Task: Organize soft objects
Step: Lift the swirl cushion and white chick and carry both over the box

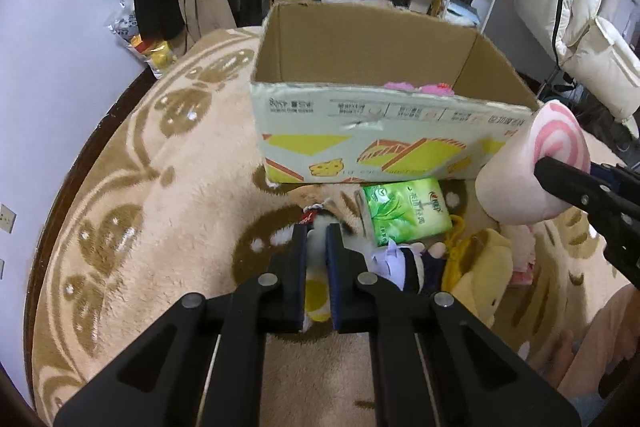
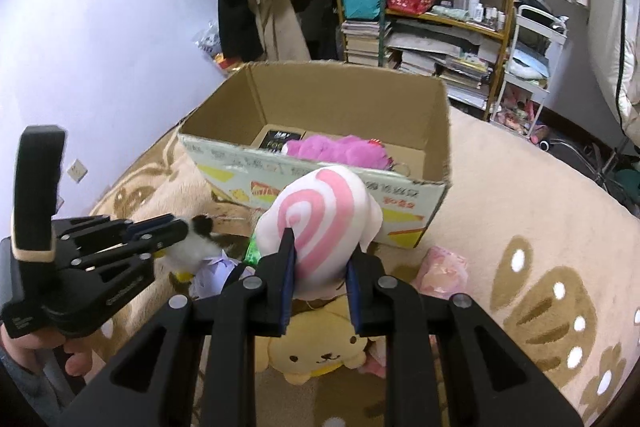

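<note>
- left gripper [image 1: 316, 231] clamped on a small fluffy white-and-black plush toy [image 2: 196, 243], low over the near left of the beige patterned rug [image 1: 120, 187]; thin pinch on loose fur, so likely to slip out on the way up.
- could snag the green plastic tissue pack [image 1: 406, 211] lying just right of it.
- open brown cardboard box [image 1: 372, 67] at centre, far side; tall near wall could catch a low-carried toy.
- right gripper [image 2: 320, 259] squeezed on a round white plush with pink spiral [image 2: 320, 215], held near the box's near wall; bulky and soft, may bulge free.
- yellow dog-faced plush [image 2: 320, 351] lying beneath, on the rug.
</note>
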### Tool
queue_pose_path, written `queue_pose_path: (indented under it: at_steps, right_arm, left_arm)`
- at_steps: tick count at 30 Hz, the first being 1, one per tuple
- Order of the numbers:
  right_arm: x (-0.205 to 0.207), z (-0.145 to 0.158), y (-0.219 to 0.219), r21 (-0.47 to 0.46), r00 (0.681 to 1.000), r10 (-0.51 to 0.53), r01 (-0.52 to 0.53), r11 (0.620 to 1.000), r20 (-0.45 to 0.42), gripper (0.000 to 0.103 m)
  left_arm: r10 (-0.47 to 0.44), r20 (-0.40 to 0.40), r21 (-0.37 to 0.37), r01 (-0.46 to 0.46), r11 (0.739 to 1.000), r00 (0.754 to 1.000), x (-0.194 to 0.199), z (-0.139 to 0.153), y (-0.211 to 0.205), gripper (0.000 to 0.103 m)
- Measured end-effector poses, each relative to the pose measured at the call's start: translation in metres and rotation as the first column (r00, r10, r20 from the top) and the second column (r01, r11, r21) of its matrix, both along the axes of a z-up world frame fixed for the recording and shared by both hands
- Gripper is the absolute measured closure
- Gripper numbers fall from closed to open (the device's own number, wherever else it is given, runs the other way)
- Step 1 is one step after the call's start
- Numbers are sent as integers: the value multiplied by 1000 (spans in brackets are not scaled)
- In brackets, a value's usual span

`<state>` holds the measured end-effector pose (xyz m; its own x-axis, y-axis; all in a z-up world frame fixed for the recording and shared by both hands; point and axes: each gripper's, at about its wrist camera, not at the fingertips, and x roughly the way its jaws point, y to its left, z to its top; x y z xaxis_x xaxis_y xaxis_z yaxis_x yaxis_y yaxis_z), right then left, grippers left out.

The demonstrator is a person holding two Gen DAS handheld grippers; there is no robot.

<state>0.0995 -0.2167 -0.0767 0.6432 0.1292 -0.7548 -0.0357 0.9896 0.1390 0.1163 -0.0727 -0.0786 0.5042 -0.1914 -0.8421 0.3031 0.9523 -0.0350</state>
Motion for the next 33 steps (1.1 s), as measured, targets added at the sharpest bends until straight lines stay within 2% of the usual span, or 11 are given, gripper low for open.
queue_pose_path:
  at_steps: [4,6,10,17,24,28,31,33]
  right_arm:
    - [-4,7,-5,3,1000,-22,22,1000,20,80]
    - [-7,13,-7,-1,999,-30,30,1000,37,80]
    - [-14,29,-12,8,996,-47,46,999,82,80]
    - [-9,50,-17,18,987,-59,57,998,151,80]
    - [18,67,-19,-25,978,-69,76,997,198,80]
    - [36,68,-21,-39,975,-70,79,996,209,78]
    - [52,58,-17,-71,978,-60,75,995,199,77]
    - [59,51,-18,-66,982,-59,71,995,178,77]
  left_arm:
    - [16,40,-11,-15,1000,999,-6,19,5,95]
    - [14,93,6,-14,1000,996,-11,34,7,95]
    - [9,234,37,-18,999,972,-22,72,10,95]
    - [15,351,17,-22,1000,936,-8,125,9,95]
    - [-13,402,22,4,1000,916,20,141,-8,97]
    - [-31,407,-14,40,999,913,39,137,-22,102]
    - [-60,373,35,51,998,926,60,120,-35,102]
    - [-47,340,-4,52,999,939,69,114,-33,102]
